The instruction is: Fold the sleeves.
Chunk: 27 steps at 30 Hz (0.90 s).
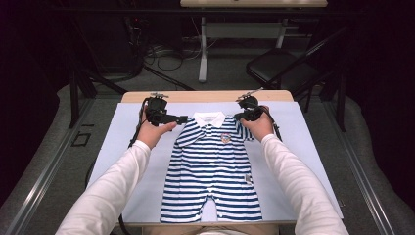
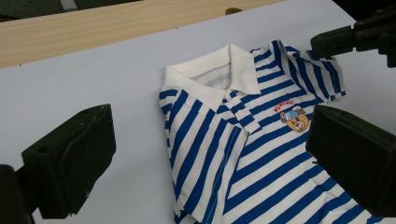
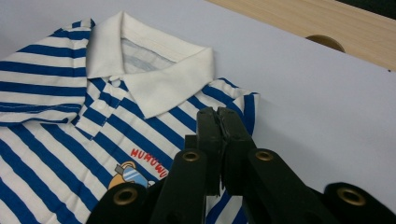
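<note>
Holding the romper [image 1: 211, 171] flat on the worktop [image 1: 303, 147], collar away from you, you are pinching its right sleeve with the right hand-held gripper [image 3: 218, 116]; the left hand-held gripper [image 1: 182, 119] is hovering wide open beside the left sleeve.

Blue-and-white striped romper [image 1: 211, 171] with white collar [image 1: 209, 119], red lettering and a brown bear badge [image 2: 295, 120] on the chest. Pale lilac-blue mat [image 1: 293, 147] underneath. Light wood bench [image 1: 205, 96] at the far edge. Black grippers, left [image 1: 182, 119] and right [image 1: 237, 116]. White sleeves [image 1: 115, 181].
</note>
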Available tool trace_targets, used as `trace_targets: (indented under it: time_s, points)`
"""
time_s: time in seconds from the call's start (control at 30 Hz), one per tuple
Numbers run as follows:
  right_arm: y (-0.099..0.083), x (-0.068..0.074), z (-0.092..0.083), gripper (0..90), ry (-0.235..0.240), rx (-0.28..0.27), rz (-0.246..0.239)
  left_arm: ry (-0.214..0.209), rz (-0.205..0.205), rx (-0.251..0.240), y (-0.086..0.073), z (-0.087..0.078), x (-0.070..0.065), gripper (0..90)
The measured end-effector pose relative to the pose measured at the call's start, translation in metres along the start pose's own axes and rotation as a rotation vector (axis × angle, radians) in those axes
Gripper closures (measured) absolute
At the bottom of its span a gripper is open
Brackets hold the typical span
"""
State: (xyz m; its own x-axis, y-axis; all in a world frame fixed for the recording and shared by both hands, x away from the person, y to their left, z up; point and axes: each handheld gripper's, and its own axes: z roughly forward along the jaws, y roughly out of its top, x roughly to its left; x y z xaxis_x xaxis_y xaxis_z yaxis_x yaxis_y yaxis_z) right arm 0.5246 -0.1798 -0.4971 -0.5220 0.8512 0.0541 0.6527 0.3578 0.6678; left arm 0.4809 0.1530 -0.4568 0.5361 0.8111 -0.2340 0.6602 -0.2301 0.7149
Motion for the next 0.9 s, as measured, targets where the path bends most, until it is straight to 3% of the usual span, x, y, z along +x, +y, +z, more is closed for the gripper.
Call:
trace_targets:
  time_s: [0.9]
  points:
    - [0.004, 0.035, 0.015, 88.9, 0.064, 0.025, -0.044, 0.003, -0.008, 0.006, -0.003, 0.002, 0.002, 1.7]
